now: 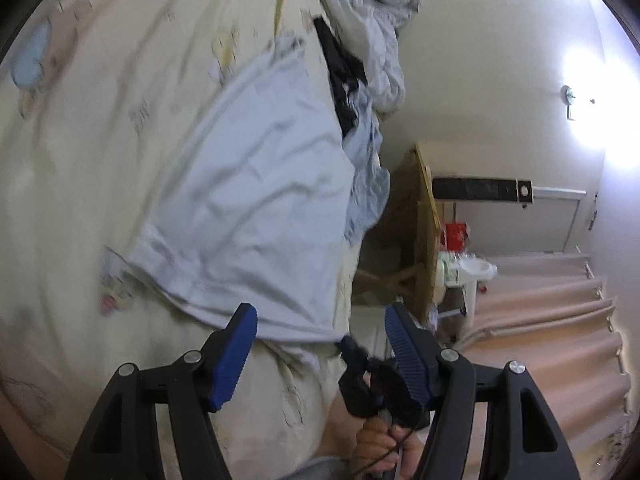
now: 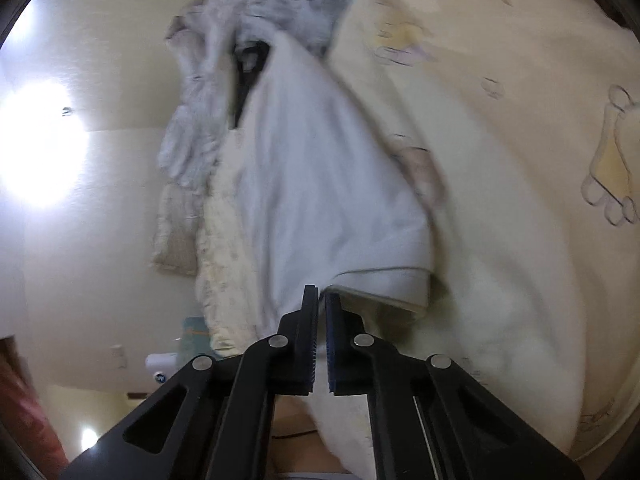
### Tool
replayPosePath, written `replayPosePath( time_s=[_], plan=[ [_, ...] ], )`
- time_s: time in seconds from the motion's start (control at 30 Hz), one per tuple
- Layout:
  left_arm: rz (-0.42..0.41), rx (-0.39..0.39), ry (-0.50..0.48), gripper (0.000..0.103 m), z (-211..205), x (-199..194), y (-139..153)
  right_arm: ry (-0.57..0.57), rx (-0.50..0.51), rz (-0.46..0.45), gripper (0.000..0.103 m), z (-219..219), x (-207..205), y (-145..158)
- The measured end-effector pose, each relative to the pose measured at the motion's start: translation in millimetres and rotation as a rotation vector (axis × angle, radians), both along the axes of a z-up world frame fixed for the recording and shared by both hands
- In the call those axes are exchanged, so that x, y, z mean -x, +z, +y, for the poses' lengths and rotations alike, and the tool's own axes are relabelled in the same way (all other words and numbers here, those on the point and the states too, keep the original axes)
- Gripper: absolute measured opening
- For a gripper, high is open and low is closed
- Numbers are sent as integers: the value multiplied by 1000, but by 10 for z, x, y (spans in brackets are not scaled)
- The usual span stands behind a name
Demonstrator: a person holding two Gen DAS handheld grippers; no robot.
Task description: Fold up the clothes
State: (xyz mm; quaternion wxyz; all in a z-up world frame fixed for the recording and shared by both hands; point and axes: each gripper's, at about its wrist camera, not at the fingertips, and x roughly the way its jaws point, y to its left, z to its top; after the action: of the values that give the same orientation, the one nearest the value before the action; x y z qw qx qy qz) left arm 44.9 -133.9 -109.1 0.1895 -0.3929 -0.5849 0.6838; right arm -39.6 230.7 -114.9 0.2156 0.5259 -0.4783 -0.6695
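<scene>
A pale blue garment (image 1: 248, 184) lies spread flat on the cream cartoon-print bed sheet (image 1: 100, 120). My left gripper (image 1: 320, 312) is open, its blue pads (image 1: 236, 356) standing wide apart just above the garment's near hem, with nothing pressed between them. My right gripper (image 2: 321, 290) is shut, and its tips pinch the garment (image 2: 320, 168) at the near edge beside a hemmed sleeve (image 2: 384, 280). In the left wrist view the right gripper (image 1: 354, 360) shows at the garment's near right corner, held by a hand (image 1: 384, 440).
A crumpled grey-white pile of clothes (image 1: 376, 40) and a black garment (image 1: 340, 72) lie at the bed's far side. Beyond the bed's edge stand a wooden table (image 1: 426, 220) with a red box (image 1: 456, 236) and a pinkish curtain (image 1: 540, 320).
</scene>
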Motion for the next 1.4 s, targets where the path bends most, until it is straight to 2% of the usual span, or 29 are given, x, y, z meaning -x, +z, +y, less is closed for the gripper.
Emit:
replayPosePath(
  time_s=[0.1,0.27,0.4,0.53,0.7,0.8,0.97,1.07,1.1,1.13,1.17,1.23,1.33,1.4],
  plan=[
    [-28,-9,-66,67,133,79,-70,-4,9,31,2,10,18,83],
    [-94,-24,-131,67,310,207,-236,-14,42,20,2,42,18,83],
    [-135,35,-173,67,391,210,-263,2,73,28,3,69,-58,113],
    [-141,74,-97,67,281,174,-261,5,99,24,3,63,-69,92],
    [-147,72,-26,67,160,122,-251,9,105,4,5,55,-91,31],
    [-106,103,31,67,73,50,-144,14,99,1,6,65,-99,19],
    [-149,112,88,67,-26,23,-209,11,99,-8,7,60,-104,-22],
    [-144,154,76,66,-22,47,-196,16,96,-10,7,45,-105,-17],
    [-138,180,66,59,-1,51,-176,17,94,-11,7,43,-106,-7],
    [-140,203,55,37,19,58,-168,16,93,-13,7,44,-107,0],
    [-149,223,42,20,38,68,-170,11,97,-22,7,56,-109,-1],
    [-148,245,47,3,35,59,-146,1,102,-41,8,77,-113,-8],
    [-121,261,66,3,8,16,-77,-5,106,-98,14,74,-110,-76],
    [-99,263,79,3,-40,-33,-37,-13,123,-132,35,65,-113,-129]
  ],
)
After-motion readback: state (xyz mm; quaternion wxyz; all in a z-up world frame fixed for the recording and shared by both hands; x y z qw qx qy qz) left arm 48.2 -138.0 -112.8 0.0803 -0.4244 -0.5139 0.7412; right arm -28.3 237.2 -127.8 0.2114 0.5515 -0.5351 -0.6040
